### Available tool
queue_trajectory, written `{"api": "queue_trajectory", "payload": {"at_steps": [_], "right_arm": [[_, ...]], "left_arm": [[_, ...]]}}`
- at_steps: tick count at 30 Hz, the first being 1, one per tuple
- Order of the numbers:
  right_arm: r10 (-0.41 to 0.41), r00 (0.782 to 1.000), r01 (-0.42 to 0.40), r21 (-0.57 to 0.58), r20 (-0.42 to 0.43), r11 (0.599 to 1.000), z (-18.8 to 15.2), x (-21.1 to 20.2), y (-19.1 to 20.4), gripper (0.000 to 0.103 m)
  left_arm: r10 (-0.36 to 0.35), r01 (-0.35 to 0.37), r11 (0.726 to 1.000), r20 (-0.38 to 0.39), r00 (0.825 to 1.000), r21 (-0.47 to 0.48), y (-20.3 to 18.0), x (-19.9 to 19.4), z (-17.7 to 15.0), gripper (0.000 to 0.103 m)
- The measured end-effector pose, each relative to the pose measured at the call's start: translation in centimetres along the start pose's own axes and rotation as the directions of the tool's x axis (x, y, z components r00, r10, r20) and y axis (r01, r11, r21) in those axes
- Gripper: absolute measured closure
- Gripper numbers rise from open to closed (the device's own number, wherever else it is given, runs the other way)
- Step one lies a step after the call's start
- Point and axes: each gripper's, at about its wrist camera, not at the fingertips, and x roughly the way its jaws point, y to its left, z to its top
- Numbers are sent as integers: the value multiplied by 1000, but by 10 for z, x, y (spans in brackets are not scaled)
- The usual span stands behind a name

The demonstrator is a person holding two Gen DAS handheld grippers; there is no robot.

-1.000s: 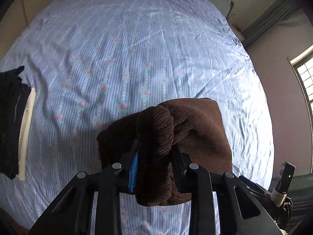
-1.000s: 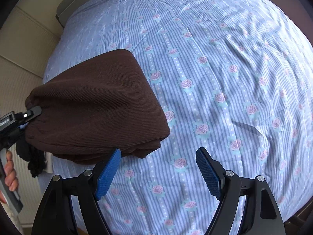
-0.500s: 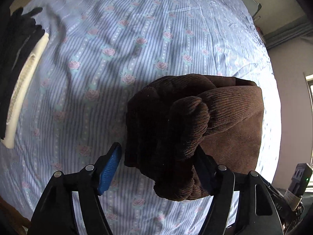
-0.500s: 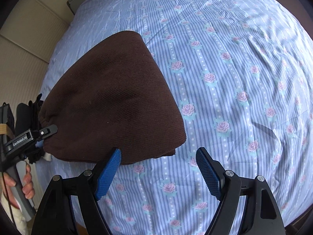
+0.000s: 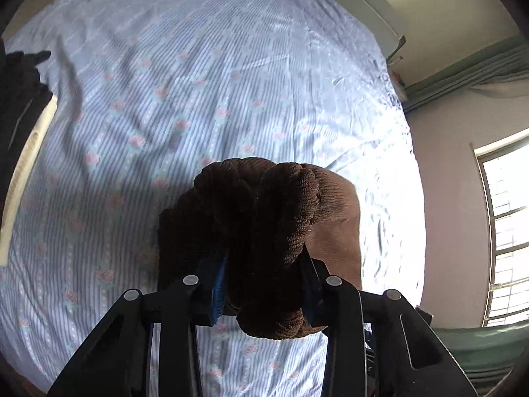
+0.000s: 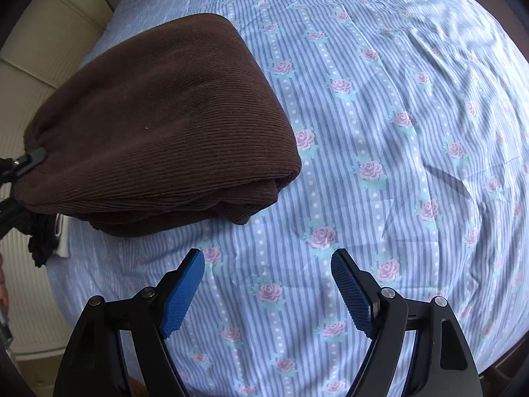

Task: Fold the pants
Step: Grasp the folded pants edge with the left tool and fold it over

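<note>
At the left, a thick bunched end of the brown pants (image 5: 264, 231) is squeezed between the blue pads of the left tool (image 5: 264, 284), whose jaws have just been closing on the cloth. The folded pants (image 6: 158, 115) are seen lying on the striped, rose-dotted bed sheet (image 6: 396, 132). At the right, the right tool (image 6: 267, 284) is held wide open with nothing in it, above bare sheet just beside the pants.
</note>
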Motion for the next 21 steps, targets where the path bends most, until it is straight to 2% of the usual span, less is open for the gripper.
{"api": "queue_trajectory", "payload": {"at_steps": [2, 5, 8, 11, 13, 16, 18, 21], "right_arm": [[28, 999, -28, -13, 15, 1000, 7, 0, 5, 23], [9, 999, -7, -71, 33, 997, 19, 4, 21, 23], [-68, 997, 71, -153, 22, 986, 30, 21, 35, 23], [-152, 987, 160, -196, 52, 967, 36, 23, 37, 24], [-177, 976, 199, -189, 126, 962, 37, 5, 34, 25], [-203, 949, 240, -135, 242, 961, 39, -29, 21, 25], [-208, 945, 233, -74, 252, 970, 43, -38, 9, 25], [-240, 948, 258, -61, 208, 964, 52, -28, 3, 25]], "left_arm": [[-14, 14, 1000, 12, 1000, -11, -3, -8, 6, 68], [-9, 10, 999, 32, 999, -34, 4, -16, 11, 68], [-11, 13, 998, 32, 999, -65, 12, -18, 11, 69], [-9, 11, 997, 31, 999, -74, 18, -20, 7, 69], [-1, 2, 998, 24, 1000, -68, 21, -17, 4, 69], [47, -47, 996, -1, 999, -71, 27, -3, -4, 71], [40, -45, 993, -49, 998, -111, 39, 16, -10, 72], [66, -77, 989, -90, 994, -125, 49, 37, -20, 72]]}}
